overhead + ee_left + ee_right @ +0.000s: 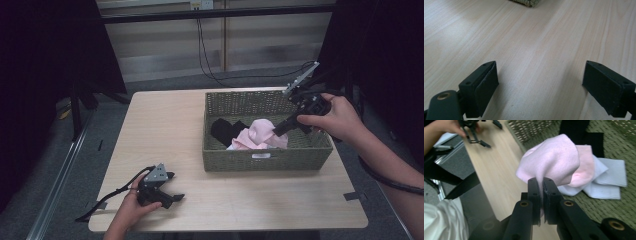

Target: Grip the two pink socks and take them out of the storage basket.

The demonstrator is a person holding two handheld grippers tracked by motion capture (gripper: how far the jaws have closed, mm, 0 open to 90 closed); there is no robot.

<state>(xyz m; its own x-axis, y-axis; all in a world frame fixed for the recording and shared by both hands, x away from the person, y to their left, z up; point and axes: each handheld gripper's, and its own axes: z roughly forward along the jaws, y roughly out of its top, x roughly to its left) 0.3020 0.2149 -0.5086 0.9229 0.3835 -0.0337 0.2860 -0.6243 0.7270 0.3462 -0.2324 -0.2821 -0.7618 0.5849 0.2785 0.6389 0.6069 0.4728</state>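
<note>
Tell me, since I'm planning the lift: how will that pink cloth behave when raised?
Probably floppy: the pink cloth bunches and droops around the shut right tongs. Likely light. It may drag the white cloth beneath it in the basket.

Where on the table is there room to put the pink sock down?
The widest bare patch of table lies left of the basket, beyond the left gripper. A narrower strip runs in front of the basket. Inside the basket is crowded: the black sock and the pink sock held by the right gripper.

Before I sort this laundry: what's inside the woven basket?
The basket holds a pink cloth pinched by the right gripper, pale folded cloths and a black garment. Anything underneath is covered.
</note>
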